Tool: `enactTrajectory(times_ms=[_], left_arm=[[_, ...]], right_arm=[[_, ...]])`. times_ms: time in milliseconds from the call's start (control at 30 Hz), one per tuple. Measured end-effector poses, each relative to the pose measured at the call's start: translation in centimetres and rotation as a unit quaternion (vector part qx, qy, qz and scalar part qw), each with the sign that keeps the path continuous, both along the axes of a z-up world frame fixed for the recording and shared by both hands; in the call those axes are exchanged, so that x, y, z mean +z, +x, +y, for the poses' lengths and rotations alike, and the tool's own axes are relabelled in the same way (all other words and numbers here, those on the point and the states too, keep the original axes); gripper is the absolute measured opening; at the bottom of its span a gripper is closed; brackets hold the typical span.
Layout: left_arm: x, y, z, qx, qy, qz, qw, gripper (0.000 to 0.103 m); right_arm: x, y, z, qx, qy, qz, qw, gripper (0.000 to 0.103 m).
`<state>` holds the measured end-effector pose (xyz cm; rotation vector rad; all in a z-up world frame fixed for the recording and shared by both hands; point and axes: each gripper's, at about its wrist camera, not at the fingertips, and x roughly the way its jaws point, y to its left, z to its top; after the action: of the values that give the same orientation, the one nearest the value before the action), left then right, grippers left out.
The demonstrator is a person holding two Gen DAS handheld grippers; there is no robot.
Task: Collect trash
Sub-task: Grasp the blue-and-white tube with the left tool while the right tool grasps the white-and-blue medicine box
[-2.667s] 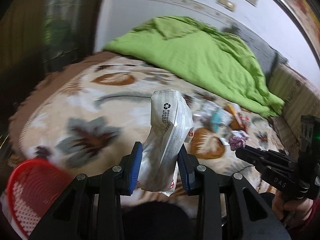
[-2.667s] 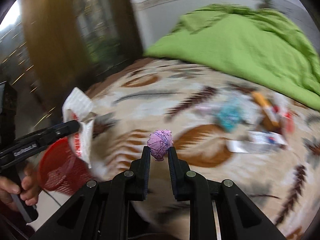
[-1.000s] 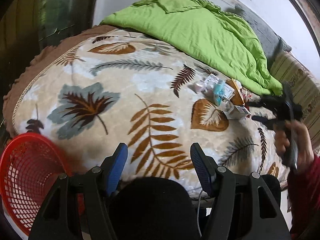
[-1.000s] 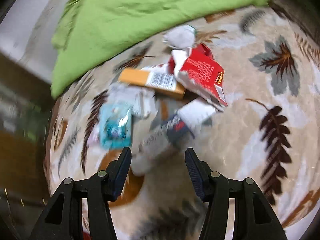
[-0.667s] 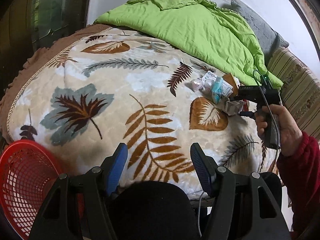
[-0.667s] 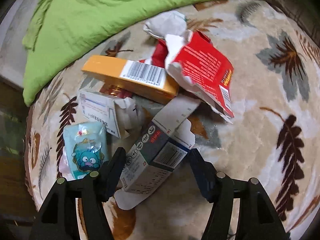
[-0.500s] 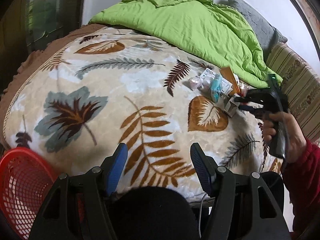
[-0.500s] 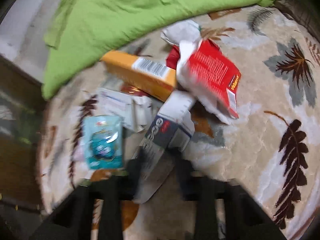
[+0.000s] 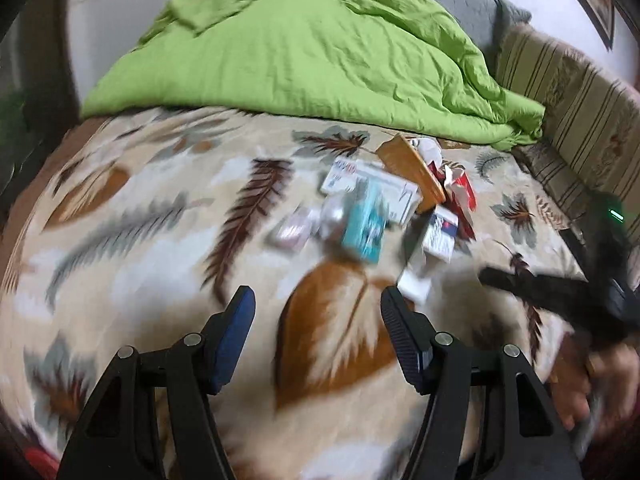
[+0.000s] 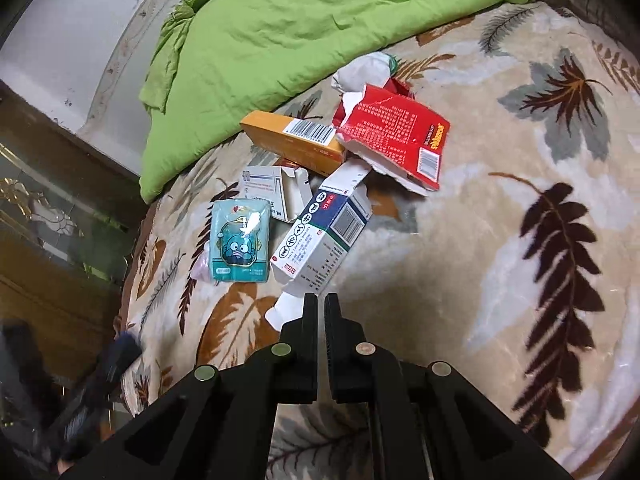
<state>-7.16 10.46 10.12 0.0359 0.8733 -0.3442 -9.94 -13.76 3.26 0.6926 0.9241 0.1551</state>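
1. Left gripper point(image 9: 316, 312): jaws spread wide and holding nothing, poised above the leaf-patterned blanket point(image 9: 160, 216); the view is motion-blurred.
2. Right gripper point(image 10: 320, 308): jaws drawn almost together, with only a thin slit between the fingers. The tips sit at the torn lower flap of the white-and-blue carton point(image 10: 320, 236); whether that flap is pinched cannot be told from this angle.
3. Trash pile: the carton lies tilted. Just beside it on its left is a teal cartoon packet point(image 10: 239, 240), behind it a small white box point(image 10: 272, 192), then an orange box point(image 10: 296, 140). A torn red carton point(image 10: 396, 132) overlaps the carton's far end, and crumpled white paper point(image 10: 364, 70) lies behind that.
4. Edges: the green duvet point(image 10: 304, 24) bounds the pile on the far side, close to the orange box.
5. Open room: broad bare blanket extends right of the pile in the right wrist view, and lies between the left gripper and the pile in the left wrist view.
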Motion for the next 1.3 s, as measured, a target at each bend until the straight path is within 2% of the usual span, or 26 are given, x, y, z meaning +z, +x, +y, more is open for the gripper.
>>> enactTrajectory(times_ms=[67, 100, 133, 200, 267, 300, 333, 400, 467, 633, 767, 900, 1033, 1100, 1133, 1167, 1233, 1300], left_arm=[[-0.7, 2.3, -1.8, -0.008, 0.019, 0.001, 0.9998, 0.064], [-1.4, 3.8, -2.8, -0.016, 0.023, 0.008, 0.9996, 0.064], [-1.9, 4.7, -3.3, -0.022, 0.021, 0.019, 0.9993, 0.064], [-3.4, 7.2, -4.4, -0.01, 0.016, 0.044, 0.9988, 0.064], [-4.4, 8.6, -5.2, -0.02, -0.003, 0.063, 0.9978, 0.064], [-4.9, 9.3, -5.8, -0.018, -0.007, 0.064, 0.9977, 0.057], [-5.1, 9.6, -6.2, -0.018, -0.007, 0.065, 0.9977, 0.04], [-5.8, 9.8, -6.9, -0.019, -0.012, 0.077, 0.9967, 0.019], [-5.8, 9.0, -6.8, -0.008, -0.021, 0.066, 0.9976, 0.014], [-4.6, 4.7, -4.5, -0.009, -0.036, 0.039, 0.9986, 0.013], [-4.1, 0.7, -1.3, 0.013, -0.028, 0.011, 0.9995, 0.013], [-4.6, -2.2, 1.8, 0.06, -0.023, 0.0, 0.9979, 0.013], [-4.9, -3.0, 2.9, 0.072, -0.026, -0.008, 0.997, 0.013], [-4.9, -3.1, 2.8, 0.071, -0.028, -0.013, 0.997, 0.013], [-4.9, -3.2, 2.8, 0.071, -0.029, -0.018, 0.9969, 0.013], [-4.9, -3.4, 2.7, 0.071, -0.03, -0.021, 0.9968, 0.013], [-5.1, -3.6, 2.6, 0.071, -0.027, -0.028, 0.9967, 0.013], [-5.2, -3.6, 2.3, 0.072, -0.025, -0.035, 0.9964, 0.013]], right_arm=[[0.3, -0.5, -0.6, -0.001, -0.003, -0.007, 1.0, 0.021], [0.4, -0.9, -1.0, -0.004, -0.003, -0.012, 1.0, 0.035], [0.4, -1.2, -1.3, -0.006, -0.001, -0.016, 1.0, 0.044], [0.5, -1.4, -2.0, -0.009, 0.003, -0.018, 1.0, 0.045], [0.5, -1.5, -2.6, -0.014, 0.0, -0.017, 1.0, 0.045], [0.4, -1.4, -3.0, -0.018, 0.001, -0.016, 1.0, 0.045], [0.3, -1.2, -3.3, -0.021, 0.002, -0.014, 1.0, 0.045], [-0.1, -0.7, -3.8, -0.028, 0.004, -0.007, 1.0, 0.045], [-0.2, -0.1, -4.0, -0.03, 0.006, -0.001, 1.0, 0.045], [0.3, 2.4, -2.6, -0.025, -0.022, 0.011, 0.999, 0.055], [0.4, 4.9, 0.2, -0.018, -0.053, 0.033, 0.998, 0.061], [0.0, 7.3, 3.7, -0.031, -0.105, 0.054, 0.993, 0.063], [-1.0, 9.1, 6.1, -0.042, -0.179, 0.077, 0.98, 0.067], [-1.0, 8.8, 6.0, -0.045, -0.192, 0.068, 0.978, 0.066], [-0.7, 8.4, 6.0, -0.046, -0.211, 0.062, 0.974, 0.059], [-0.5, 8.0, 5.8, -0.047, -0.224, 0.057, 0.972, 0.057], [-0.3, 6.9, 4.4, -0.049, -0.216, 0.052, 0.974, 0.051], [-0.4, 5.7, 2.7, -0.048, -0.202, 0.052, 0.977, 0.05]])
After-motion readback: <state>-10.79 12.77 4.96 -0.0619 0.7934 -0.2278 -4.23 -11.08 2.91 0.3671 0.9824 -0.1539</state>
